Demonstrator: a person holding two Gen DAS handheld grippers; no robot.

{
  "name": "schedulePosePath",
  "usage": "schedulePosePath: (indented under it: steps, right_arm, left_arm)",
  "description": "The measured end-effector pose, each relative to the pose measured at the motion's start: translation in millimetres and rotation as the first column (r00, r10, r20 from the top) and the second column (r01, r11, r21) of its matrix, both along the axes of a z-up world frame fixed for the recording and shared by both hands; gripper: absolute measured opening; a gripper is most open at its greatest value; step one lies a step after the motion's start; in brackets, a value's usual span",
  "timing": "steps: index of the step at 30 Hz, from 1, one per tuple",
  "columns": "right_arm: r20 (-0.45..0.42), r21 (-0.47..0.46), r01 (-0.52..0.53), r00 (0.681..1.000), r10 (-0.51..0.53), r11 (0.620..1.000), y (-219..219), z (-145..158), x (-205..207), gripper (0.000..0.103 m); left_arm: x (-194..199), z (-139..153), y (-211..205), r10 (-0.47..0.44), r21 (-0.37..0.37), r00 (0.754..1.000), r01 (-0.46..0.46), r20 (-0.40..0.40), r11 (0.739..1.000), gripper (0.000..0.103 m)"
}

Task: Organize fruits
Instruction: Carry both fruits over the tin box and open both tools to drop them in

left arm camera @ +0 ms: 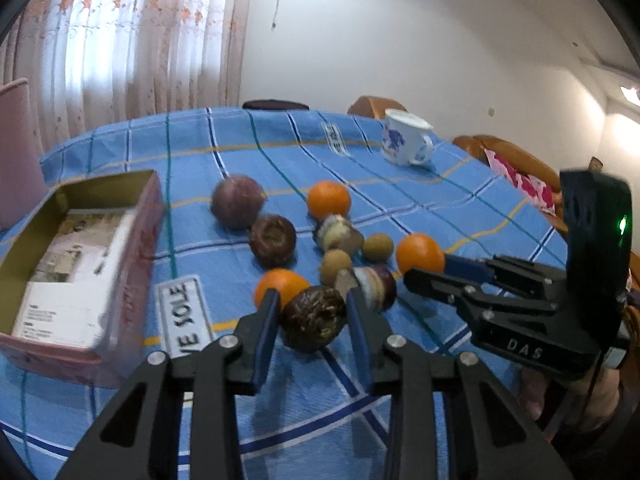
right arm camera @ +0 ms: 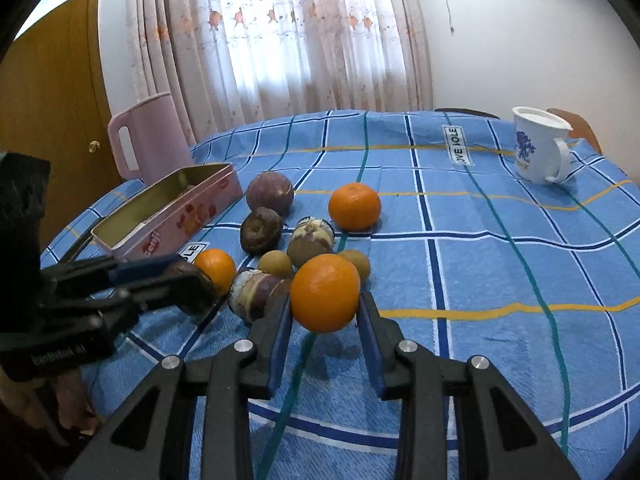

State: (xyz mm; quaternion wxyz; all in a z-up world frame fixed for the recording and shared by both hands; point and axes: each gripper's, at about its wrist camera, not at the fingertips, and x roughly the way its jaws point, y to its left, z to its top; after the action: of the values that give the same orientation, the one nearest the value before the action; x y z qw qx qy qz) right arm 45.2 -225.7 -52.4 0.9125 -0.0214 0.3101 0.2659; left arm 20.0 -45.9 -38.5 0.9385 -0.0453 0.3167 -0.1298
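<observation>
1. Left wrist view: left gripper (left arm camera: pixel 312 312) clamped narrow on a dark wrinkled fruit (left arm camera: pixel 314 318), blue pads pressed to both flanks, fruit low over the blue checked tablecloth (left arm camera: pixel 460 216).
2. Just behind the grip, an orange (left arm camera: pixel 280 286) and a brown-and-white fruit (left arm camera: pixel 374 286) crowd close, hence a grasp from the near, open side.
3. Farther back in a loose cluster: a purple round fruit (left arm camera: pixel 237 206), a second dark wrinkled fruit (left arm camera: pixel 273 246), a far orange (left arm camera: pixel 329 199), another mottled fruit (left arm camera: pixel 338 234), two small tan fruits (left arm camera: pixel 376 246).
4. Pink tin box (left arm camera: pixel 132 264) at left, lid off, papers inside; probably the bin for sorted fruit, kept within easy reach.
5. Right gripper (left arm camera: pixel 424 270) enters from the right, closed on a held orange (left arm camera: pixel 420 254). White mug (left arm camera: pixel 406 138) stands well apart at the far edge.
6. Right wrist view: right gripper (right arm camera: pixel 324 312) closed narrow around the held orange (right arm camera: pixel 325 292), pads on opposite sides at its widest girth, likely to stop a round fruit rolling out.
7. Left gripper (right arm camera: pixel 192 284) at left, closed over its dark wrinkled fruit (right arm camera: pixel 196 280), beside the tin box (right arm camera: pixel 176 216).
8. Both grasps appear secured together; lifting toward a container seems the step at hand, not yet begun.
</observation>
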Motion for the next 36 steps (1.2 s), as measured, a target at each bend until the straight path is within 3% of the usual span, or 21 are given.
schedulePosePath:
  steps: [12,23,36]
  right_arm:
    - [0.094,-0.02,-0.061,0.994,0.062,0.998,29,29,-6,0.034]
    - [0.145,-0.044,-0.203,0.967,0.208,0.978,98,59,5,0.034]
    - [0.138,-0.073,-0.301,0.941,0.308,0.951,178,68,35,0.034]
  left_arm:
    - [-4,19,37,0.106,0.018,0.992,-0.108,0.072,0.994,0.035]
    - [4,29,95,0.222,0.013,0.971,-0.225,0.092,0.974,0.035]
    - [33,24,151,0.306,0.056,0.95,-0.309,0.054,0.949,0.035]
